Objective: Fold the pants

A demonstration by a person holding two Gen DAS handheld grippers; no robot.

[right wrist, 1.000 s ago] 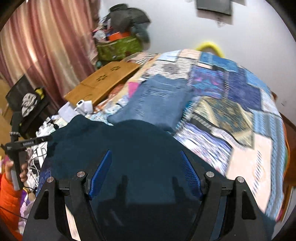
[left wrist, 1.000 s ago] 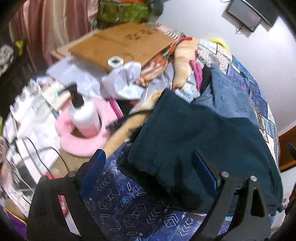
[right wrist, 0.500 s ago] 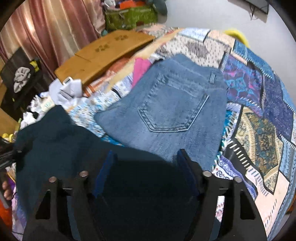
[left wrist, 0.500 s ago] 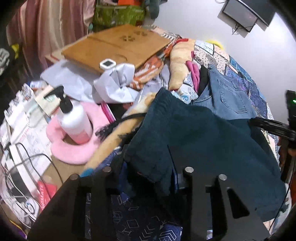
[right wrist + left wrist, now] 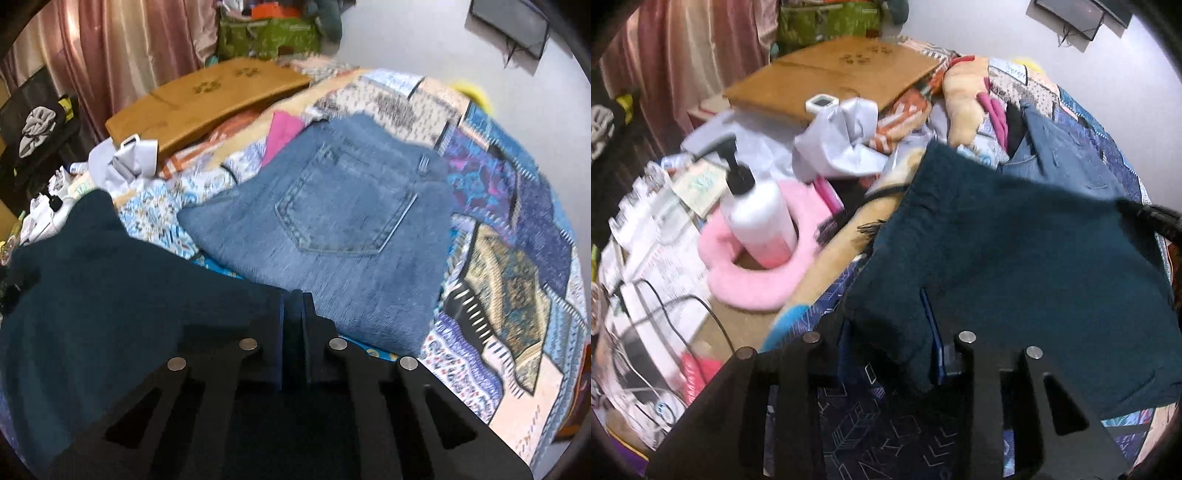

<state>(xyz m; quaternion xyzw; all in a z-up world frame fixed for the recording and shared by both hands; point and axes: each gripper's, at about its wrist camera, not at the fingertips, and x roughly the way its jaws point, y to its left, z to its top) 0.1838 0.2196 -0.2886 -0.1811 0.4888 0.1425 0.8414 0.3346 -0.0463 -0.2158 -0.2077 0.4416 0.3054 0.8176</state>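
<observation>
Left gripper (image 5: pixel 886 328) clamped on an edge of the teal pants (image 5: pixel 1015 258); right gripper (image 5: pixel 293 306) pinched shut on the same pants (image 5: pixel 110 288), just in front of folded jeans (image 5: pixel 332 236). Fingertips buried in cloth; far hem blurred.

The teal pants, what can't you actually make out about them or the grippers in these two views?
- Left wrist view: the teal pants drape over the left gripper, hiding its tips and the bed below.
- Right wrist view: the right gripper is shut on the pants; its body hides the pinched edge.
- Both views: frame edges cut the pants off; waistband and legs are indistinguishable.
- Right wrist view: the jeans are motion-blurred.
</observation>
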